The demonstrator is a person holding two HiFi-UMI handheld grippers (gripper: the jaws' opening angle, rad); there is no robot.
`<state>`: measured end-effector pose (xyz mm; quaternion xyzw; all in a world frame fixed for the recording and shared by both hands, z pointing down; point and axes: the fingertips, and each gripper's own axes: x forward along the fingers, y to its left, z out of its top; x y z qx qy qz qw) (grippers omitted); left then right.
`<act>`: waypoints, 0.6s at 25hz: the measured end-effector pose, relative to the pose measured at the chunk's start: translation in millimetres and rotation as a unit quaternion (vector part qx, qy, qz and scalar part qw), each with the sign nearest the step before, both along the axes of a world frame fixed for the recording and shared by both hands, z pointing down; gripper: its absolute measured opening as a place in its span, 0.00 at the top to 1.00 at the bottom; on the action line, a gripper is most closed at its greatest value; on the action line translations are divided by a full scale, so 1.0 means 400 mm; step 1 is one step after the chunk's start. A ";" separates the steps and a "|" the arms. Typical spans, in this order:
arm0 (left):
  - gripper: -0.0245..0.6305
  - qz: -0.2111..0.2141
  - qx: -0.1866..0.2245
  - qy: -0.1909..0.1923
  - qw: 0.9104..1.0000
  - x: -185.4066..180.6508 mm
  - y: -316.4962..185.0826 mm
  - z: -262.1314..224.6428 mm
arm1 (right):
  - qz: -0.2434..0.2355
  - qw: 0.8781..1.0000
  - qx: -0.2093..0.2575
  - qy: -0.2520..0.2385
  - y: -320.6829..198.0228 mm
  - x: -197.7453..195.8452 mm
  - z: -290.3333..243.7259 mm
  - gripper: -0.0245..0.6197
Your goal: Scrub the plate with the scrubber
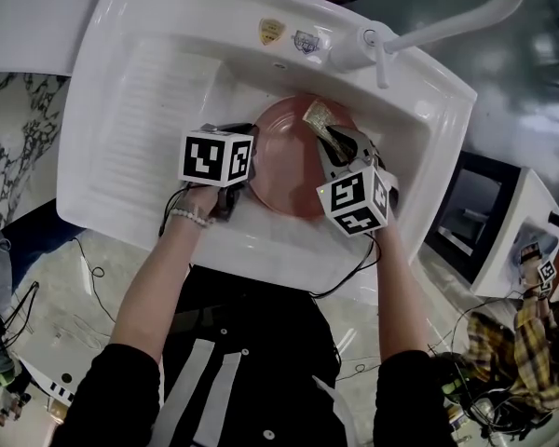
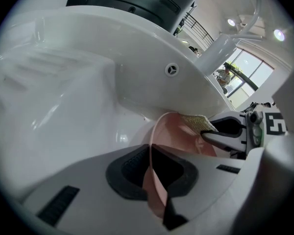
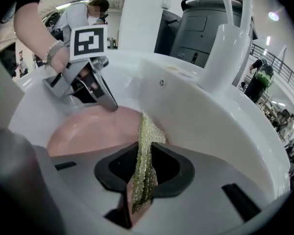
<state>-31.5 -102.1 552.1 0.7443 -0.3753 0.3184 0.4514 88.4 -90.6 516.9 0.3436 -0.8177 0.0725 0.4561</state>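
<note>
A pink plate [image 1: 289, 161] lies in the white sink basin [image 1: 261, 82]. My left gripper [image 1: 238, 189] is shut on the plate's left rim; in the left gripper view the rim of the plate [image 2: 154, 180] runs edge-on between the jaws. My right gripper [image 1: 331, 147] is shut on a yellow-green mesh scrubber [image 1: 317, 119], which rests on the far right part of the plate. In the right gripper view the scrubber [image 3: 144, 165] stands between the jaws above the plate [image 3: 88, 129], with the left gripper [image 3: 110, 104] across from it.
The white faucet [image 1: 447, 26] arches over the sink's back right corner. A ribbed draining board [image 1: 144, 110] lies left of the basin. Marble counter [image 1: 9, 128] lies further left. A white appliance [image 1: 503, 231] and cables stand at the right.
</note>
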 end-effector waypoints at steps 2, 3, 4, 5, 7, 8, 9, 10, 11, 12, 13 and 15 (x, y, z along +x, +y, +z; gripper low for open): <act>0.94 0.000 0.000 0.001 1.000 0.001 0.000 -0.001 | 0.000 1.000 -0.001 0.008 -0.003 0.000 0.015 0.84; 0.94 0.000 0.000 0.001 1.000 0.000 0.000 -0.001 | -0.005 1.000 -0.003 0.013 0.000 -0.004 0.023 0.84; 0.94 0.001 0.000 0.001 1.000 0.000 0.000 -0.001 | -0.013 1.000 -0.006 0.020 0.004 -0.008 0.033 0.84; 0.94 0.001 -0.001 0.002 1.000 0.000 0.000 -0.002 | -0.023 0.999 -0.012 0.026 0.011 -0.011 0.045 0.84; 0.94 0.002 -0.001 0.002 1.000 0.002 0.001 -0.003 | -0.038 0.998 -0.030 0.037 0.025 -0.019 0.069 0.84; 0.94 0.002 0.000 0.003 1.000 0.002 0.001 -0.004 | -0.044 0.997 -0.038 0.042 0.031 -0.023 0.078 0.84; 0.94 0.002 0.000 0.002 1.000 0.001 0.002 -0.004 | -0.049 0.997 -0.043 0.046 0.035 -0.027 0.083 0.84; 0.94 0.002 0.000 0.002 1.000 0.001 0.002 -0.005 | -0.054 0.996 -0.047 0.048 0.039 -0.030 0.087 0.84; 0.94 0.001 0.000 0.001 1.000 0.000 0.002 -0.005 | -0.060 0.996 -0.053 0.048 0.044 -0.032 0.088 0.84; 0.94 0.001 0.000 0.001 1.000 -0.001 0.002 -0.005 | -0.069 0.995 -0.060 0.048 0.051 -0.033 0.089 0.84; 0.94 0.001 0.000 0.000 1.000 -0.001 0.002 -0.005 | -0.079 0.993 -0.068 0.048 0.061 -0.033 0.088 0.84; 0.94 0.001 -0.001 0.000 1.000 -0.001 0.002 -0.003 | -0.099 0.990 -0.087 0.045 0.083 -0.036 0.084 0.84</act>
